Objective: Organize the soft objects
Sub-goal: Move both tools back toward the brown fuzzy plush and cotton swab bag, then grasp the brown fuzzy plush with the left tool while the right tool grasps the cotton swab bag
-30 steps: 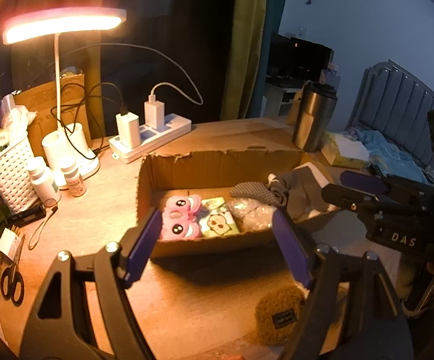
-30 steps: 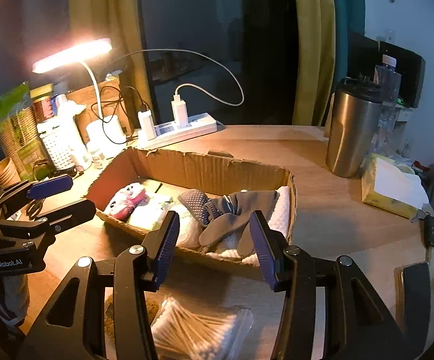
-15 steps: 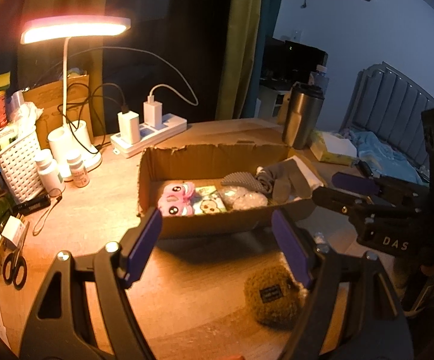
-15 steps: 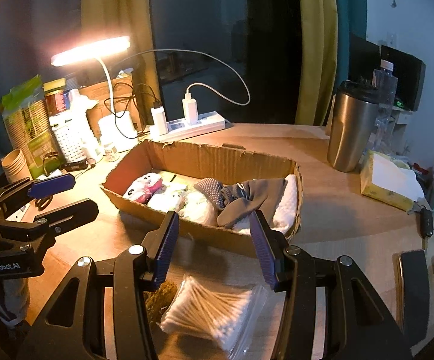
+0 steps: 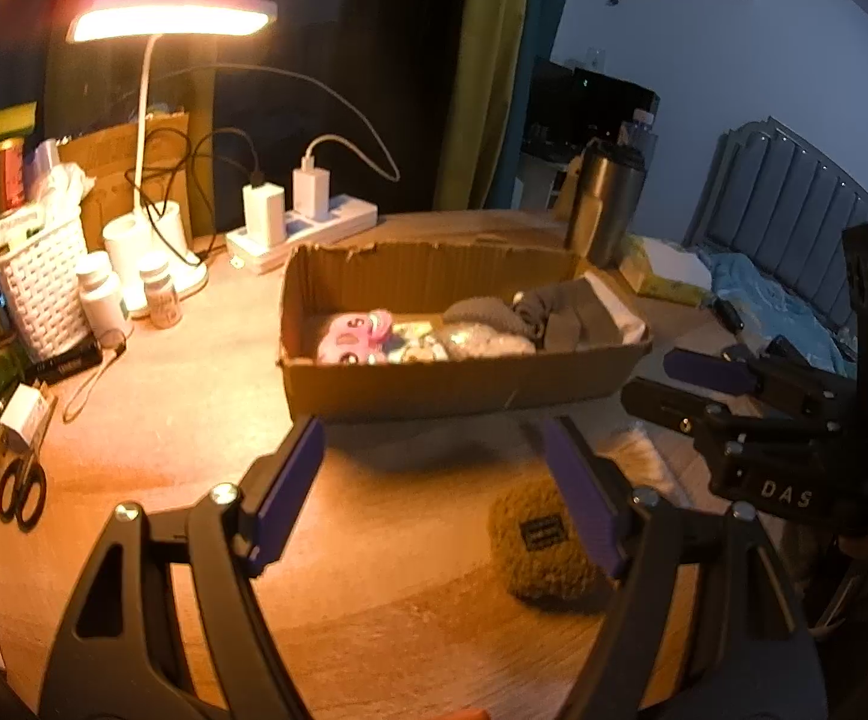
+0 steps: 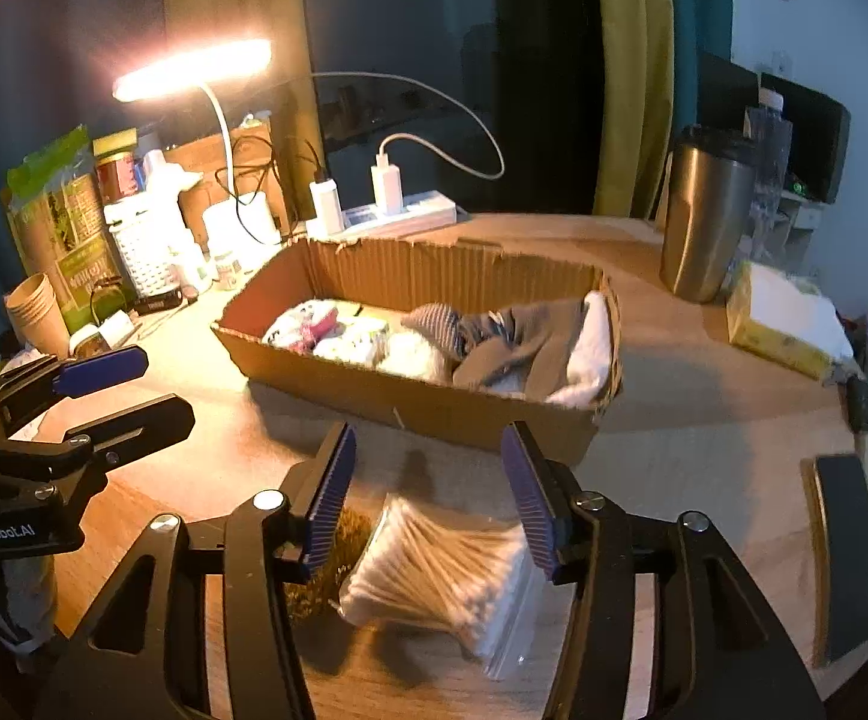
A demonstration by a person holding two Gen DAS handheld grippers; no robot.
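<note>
On the desk's near edge, in front of the cardboard box (image 6: 434, 408), a bag of cotton swabs (image 6: 439, 576) lies just below the right gripper (image 6: 428, 498) – jaws wide open, empty – its long axis crosswise.

Soft bits are lying packed in the open cardboard box (image 6: 434, 414); a fuzzy olive pouch (image 5: 544, 546) is sitting flat on the desk before it.

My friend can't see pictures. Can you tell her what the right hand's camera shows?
The open right gripper hangs over a bag of cotton swabs on a wooden desk. Behind it, a cardboard box holds socks and other soft things.
</note>
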